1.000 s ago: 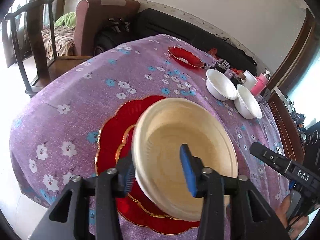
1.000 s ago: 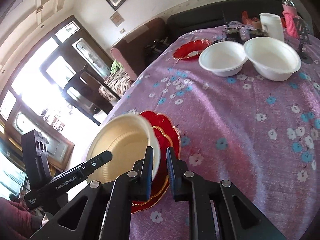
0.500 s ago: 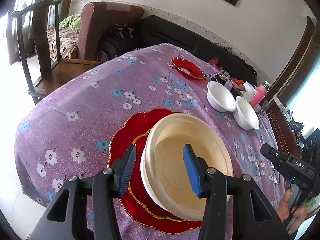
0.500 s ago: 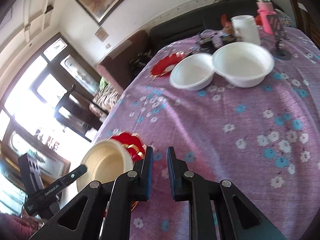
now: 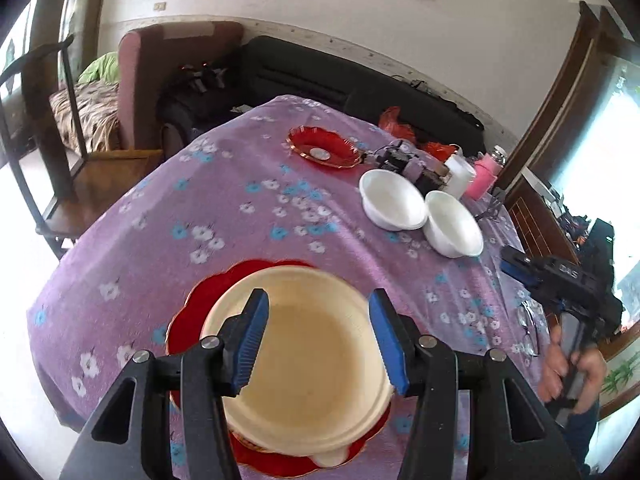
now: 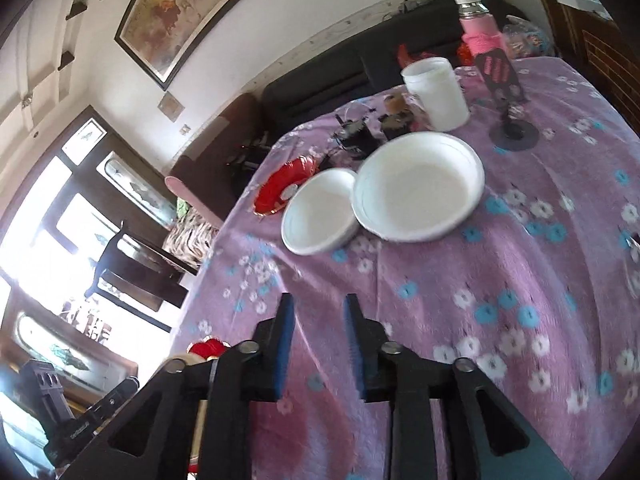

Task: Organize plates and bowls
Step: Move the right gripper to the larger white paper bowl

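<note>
The left gripper (image 5: 318, 340) hangs over the near edge of the worktop (image 5: 168, 240), which is draped in a purple cloth printed with white and blue flowers. Its blue-padded fingers (image 5: 253, 336) stand wide apart with nothing between them. Directly below sits a cream, round, shallow paper bowl (image 5: 308, 360), resting on a red scalloped plate with a gold rim (image 5: 200, 300); the plate's edge shows around the bowl on the left and at the bottom.

The right gripper (image 6: 319, 344) points across the cloth toward the far side of the worktop. Its fingers are parted by a moderate gap (narrower than the left's) and hold nothing. Ahead of it lie two white round foam bowls: a larger white bowl (image 6: 418, 192) and a smaller white bowl (image 6: 320, 216), the pair touching or overlapping at their rims. Just beyond the smaller one, a small red glass-like dish (image 6: 286, 190) sits near the far left of the worktop.

Behind the white bowls stand a white plastic cup (image 6: 438, 94), a pink-sleeved bottle (image 6: 478, 32) and some small dark clutter (image 6: 354, 136) that is too blurred to identify. In the left wrist view the right gripper's body appears at the far right, held in the person's hand (image 5: 560, 364). A black sofa (image 5: 340, 76) and a maroon armchair (image 5: 160, 72) stand beyond the worktop.
</note>
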Tool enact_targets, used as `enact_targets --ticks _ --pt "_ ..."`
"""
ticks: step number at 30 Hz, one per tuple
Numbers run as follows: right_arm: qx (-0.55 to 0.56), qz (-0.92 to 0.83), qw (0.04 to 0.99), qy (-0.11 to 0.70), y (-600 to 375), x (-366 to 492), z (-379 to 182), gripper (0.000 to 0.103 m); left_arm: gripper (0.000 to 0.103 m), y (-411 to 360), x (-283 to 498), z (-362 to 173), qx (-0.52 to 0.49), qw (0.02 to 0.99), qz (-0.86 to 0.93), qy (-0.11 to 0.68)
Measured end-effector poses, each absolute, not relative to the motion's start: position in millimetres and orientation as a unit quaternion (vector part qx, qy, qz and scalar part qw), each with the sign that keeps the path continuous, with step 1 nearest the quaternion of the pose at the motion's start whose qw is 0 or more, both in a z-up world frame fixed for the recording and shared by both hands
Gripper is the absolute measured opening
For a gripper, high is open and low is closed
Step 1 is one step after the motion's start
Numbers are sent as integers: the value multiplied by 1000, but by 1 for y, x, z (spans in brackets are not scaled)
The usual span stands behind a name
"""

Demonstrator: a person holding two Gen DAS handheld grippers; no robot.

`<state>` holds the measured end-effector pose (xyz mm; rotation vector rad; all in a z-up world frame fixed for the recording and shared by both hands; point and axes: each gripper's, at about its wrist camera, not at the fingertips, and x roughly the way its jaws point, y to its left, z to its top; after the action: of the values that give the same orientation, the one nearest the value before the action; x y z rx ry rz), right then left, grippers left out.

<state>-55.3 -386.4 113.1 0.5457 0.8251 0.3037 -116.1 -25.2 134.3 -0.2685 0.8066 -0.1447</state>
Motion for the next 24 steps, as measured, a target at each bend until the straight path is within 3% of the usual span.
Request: enact_targets --ticks 11,21,22,23,24 --pt "295 36 867 400 -460 0 84 39 56 -72 -77 171 -66 911 -83 399" --pt "286 2 845 451 -472 48 51 39 56 -164 -3 127 -67 868 -134 474" --pt "283 9 844 455 -472 53 46 37 56 -169 1 121 -70 863 -137 482" --pt "277 16 843 461 -471 57 42 20 56 -174 3 116 -73 857 -141 490" --pt "274 11 841 466 -472 57 38 12 56 -179 5 110 -75 853 -142 497"
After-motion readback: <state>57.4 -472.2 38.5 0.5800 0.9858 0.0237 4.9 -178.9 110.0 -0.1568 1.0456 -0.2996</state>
